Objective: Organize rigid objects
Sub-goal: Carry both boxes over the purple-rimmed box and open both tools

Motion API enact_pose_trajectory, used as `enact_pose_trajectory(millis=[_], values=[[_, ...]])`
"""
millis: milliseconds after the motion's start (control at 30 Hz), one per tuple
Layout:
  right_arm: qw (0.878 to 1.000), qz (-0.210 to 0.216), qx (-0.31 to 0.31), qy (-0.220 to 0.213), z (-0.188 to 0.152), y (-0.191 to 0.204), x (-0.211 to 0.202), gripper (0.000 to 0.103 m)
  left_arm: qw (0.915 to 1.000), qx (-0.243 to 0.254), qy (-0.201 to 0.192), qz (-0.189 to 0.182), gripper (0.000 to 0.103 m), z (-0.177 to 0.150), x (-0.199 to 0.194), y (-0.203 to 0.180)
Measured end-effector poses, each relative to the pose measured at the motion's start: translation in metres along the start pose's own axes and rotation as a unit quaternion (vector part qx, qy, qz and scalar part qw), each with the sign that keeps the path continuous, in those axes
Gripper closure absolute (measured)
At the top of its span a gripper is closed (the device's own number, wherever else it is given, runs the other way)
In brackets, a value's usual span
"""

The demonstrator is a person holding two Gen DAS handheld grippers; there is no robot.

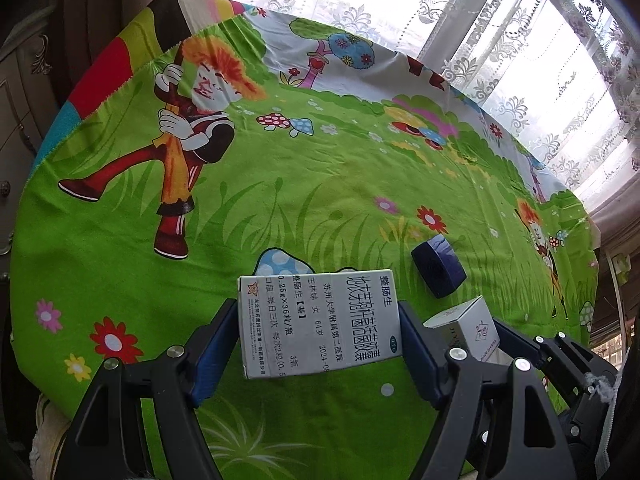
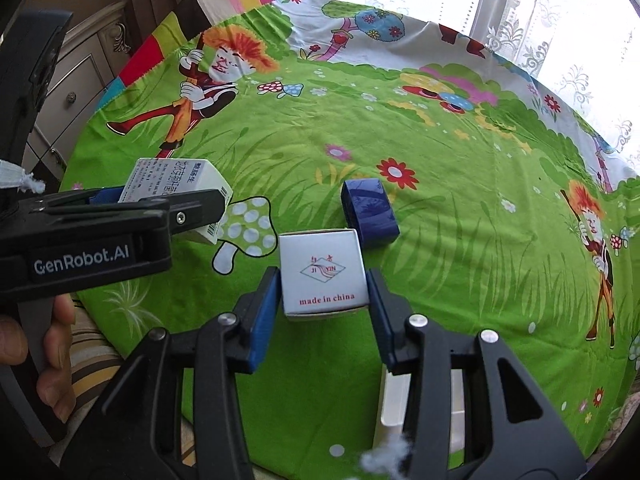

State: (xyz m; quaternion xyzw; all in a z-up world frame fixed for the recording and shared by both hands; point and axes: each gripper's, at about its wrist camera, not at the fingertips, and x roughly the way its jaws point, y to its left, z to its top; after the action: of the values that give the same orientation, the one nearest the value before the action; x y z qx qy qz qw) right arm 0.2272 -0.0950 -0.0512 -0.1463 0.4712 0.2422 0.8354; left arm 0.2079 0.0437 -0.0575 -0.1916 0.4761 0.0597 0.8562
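- The left gripper [image 1: 320,344] was clamped on a white medicine box [image 1: 318,322], closed, its contents hidden, held above the counter [image 1: 280,208] with the green cartoon cloth.
- The right gripper [image 2: 325,312] had both pads against a small white carton [image 2: 323,274] printed "made in china", also closed.
- A dark blue box [image 2: 370,212] lay on the cloth, just behind that carton.
- A hand [image 2: 36,360] held the left gripper's handle.

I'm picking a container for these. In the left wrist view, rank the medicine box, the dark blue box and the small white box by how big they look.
1. Medicine box, largest, though nearest the camera.
2. and 3. Dark blue box and small white box look alike; the white one is partly hidden, so unranked.
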Motion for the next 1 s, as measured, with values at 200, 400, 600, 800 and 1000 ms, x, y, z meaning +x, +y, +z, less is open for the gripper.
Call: enact_pose_trajectory(millis=[200,400,600,800,1000], values=[[0.999,-0.003,0.045,-0.007,-0.016,-0.013,-0.024,0.056,0.9994,0.024,-0.023,0.004,0.026,-0.017,-0.025,-0.012],[0.998,-0.009,0.065,-0.024,-0.033,-0.017,-0.049,0.056,0.9987,0.040,-0.031,-0.002,0.026,-0.035,-0.043,-0.023],[0.996,-0.024,0.079,-0.044,-0.050,-0.019,-0.078,0.056,0.9983,0.047,-0.031,-0.012,0.026,-0.054,-0.058,-0.032],[0.992,-0.039,0.101,-0.059,-0.073,-0.030,-0.109,0.056,0.9970,0.066,-0.028,-0.030,0.026,-0.075,-0.072,-0.051],[0.987,-0.057,0.128,-0.074,-0.100,-0.050,-0.146,0.056,0.9931,0.094,-0.029,-0.065,0.026,-0.094,-0.089,-0.077]])
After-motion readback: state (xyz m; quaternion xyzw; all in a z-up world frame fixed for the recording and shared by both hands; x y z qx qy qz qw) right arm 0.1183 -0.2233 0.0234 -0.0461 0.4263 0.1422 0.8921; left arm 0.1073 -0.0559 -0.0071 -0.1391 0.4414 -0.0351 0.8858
